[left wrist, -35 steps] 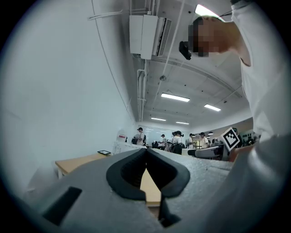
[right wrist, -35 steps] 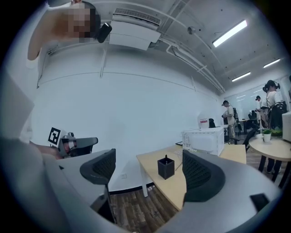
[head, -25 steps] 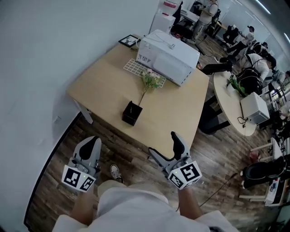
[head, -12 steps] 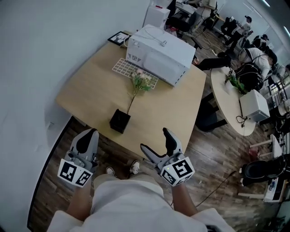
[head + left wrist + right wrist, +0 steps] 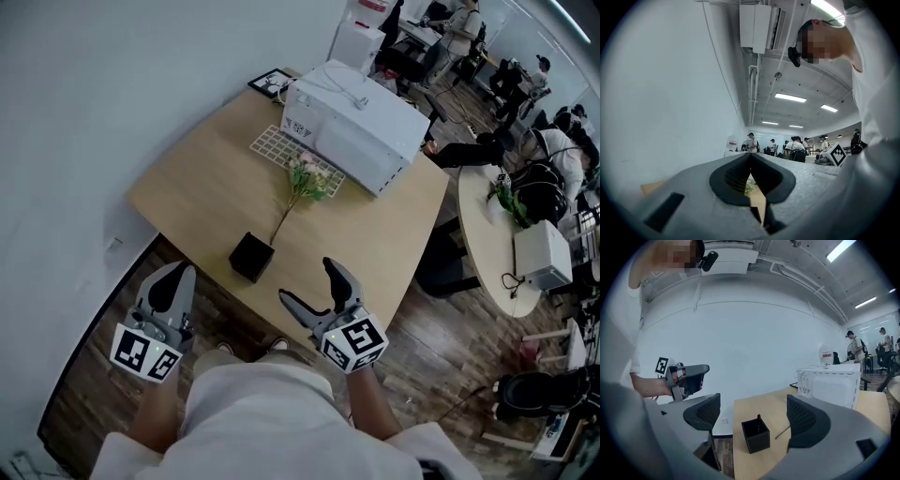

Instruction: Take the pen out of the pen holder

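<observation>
A black square pen holder [image 5: 251, 257] stands near the front edge of the wooden table [image 5: 206, 178]. In the right gripper view the pen holder [image 5: 755, 435] sits between the jaws' line of sight, and a thin dark tip [image 5: 758, 417] shows above its far rim. My right gripper [image 5: 307, 281] is open, a little to the right of the holder and short of it, with nothing between its fingers. My left gripper [image 5: 173, 281] is shut and empty, left of the holder and off the table over the floor. It also shows as the left gripper [image 5: 689, 377] in the right gripper view.
A flower sprig [image 5: 309, 180] lies on the table with its stem reaching toward the holder. Behind it stand a large white box [image 5: 361, 127], a white grid tray [image 5: 279, 145] and a black frame [image 5: 272, 82]. A round table [image 5: 487, 244] and people are at the right.
My right gripper has moved forward and left, nearer the holder and over the table's front edge. The left gripper has stayed about where it was, shut.
</observation>
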Demonstrator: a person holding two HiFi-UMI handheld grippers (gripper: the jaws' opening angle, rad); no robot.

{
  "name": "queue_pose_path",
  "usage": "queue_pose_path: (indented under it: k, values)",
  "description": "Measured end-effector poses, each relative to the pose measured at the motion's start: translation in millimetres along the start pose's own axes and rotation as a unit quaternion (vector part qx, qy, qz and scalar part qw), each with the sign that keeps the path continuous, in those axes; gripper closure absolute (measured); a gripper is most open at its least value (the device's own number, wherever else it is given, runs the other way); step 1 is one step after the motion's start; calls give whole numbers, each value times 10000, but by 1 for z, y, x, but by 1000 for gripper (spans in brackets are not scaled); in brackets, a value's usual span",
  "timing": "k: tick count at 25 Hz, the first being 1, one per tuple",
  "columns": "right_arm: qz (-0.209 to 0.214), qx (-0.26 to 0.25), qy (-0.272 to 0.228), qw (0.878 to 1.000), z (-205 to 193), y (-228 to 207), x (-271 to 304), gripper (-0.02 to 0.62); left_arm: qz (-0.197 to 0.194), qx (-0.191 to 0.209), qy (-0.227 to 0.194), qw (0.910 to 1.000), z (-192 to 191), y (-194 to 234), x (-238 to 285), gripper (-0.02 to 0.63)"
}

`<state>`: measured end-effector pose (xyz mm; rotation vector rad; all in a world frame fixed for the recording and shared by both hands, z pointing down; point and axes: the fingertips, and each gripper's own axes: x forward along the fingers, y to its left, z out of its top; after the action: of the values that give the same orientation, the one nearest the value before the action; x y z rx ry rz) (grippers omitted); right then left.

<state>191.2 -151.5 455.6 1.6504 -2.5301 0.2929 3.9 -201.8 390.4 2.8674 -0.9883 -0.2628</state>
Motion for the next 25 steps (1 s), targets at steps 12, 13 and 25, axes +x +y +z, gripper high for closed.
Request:
queue_pose_path:
  k: [12, 13, 25]
  values:
    - [547, -327, 964, 9933, -67, -4, 103, 232, 773, -58, 356, 9964, -12, 39, -52, 592]
    - [570, -365, 1055, 9921, -72, -3, 109, 237, 816, -83, 365, 9960, -14, 41, -56, 594]
    - [613, -1098, 1728, 9769, -106, -10, 152, 299, 1041, -184, 179, 9942, -14, 55, -72, 592]
